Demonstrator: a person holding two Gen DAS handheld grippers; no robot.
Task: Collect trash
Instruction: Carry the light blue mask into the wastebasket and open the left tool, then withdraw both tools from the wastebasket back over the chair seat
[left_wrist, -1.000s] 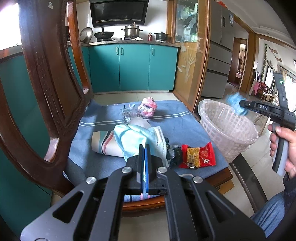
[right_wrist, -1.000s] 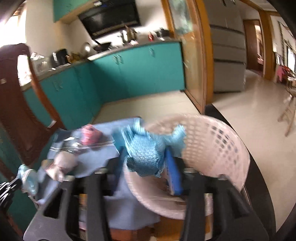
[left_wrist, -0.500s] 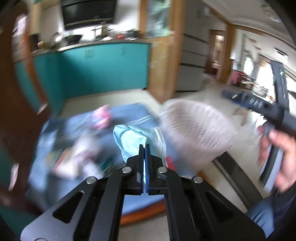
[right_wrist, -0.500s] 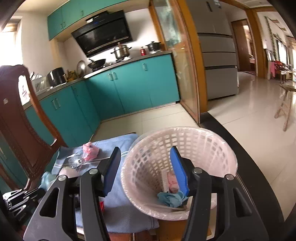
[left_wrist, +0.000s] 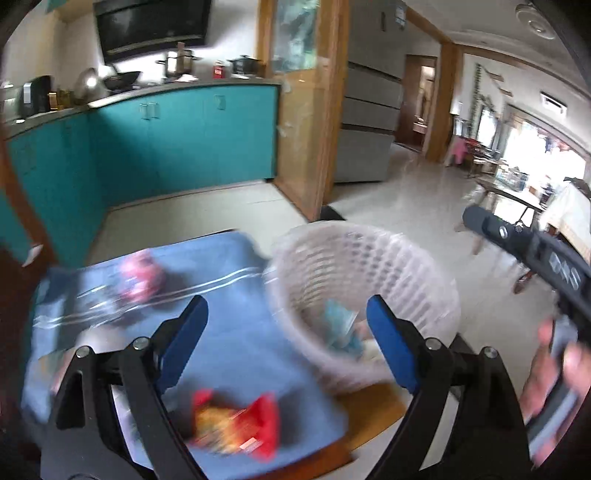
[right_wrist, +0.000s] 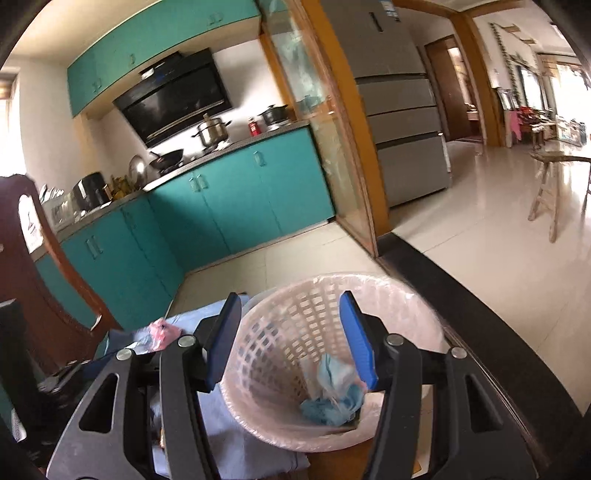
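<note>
Both pairs of fingers stand apart and empty: the left gripper (left_wrist: 286, 334) has just sprung wide near the basket (left_wrist: 413, 273), the right gripper (right_wrist: 290, 338) half open above it. The red wrapper (left_wrist: 236, 424) lies on the cloth (left_wrist: 236, 362) beside the basket, with pink trash (left_wrist: 142, 278) farther back. I'd guess the wrapper is light, crinkly and slick, best pinched at a raised edge.

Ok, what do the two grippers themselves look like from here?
Both match: the left gripper and right gripper have black angular linkage arms with triangular cutouts and silver pivot bolts, tipped with flat blue pads. In the left view, the right gripper's black body carries white lettering above a grey handle.
</note>
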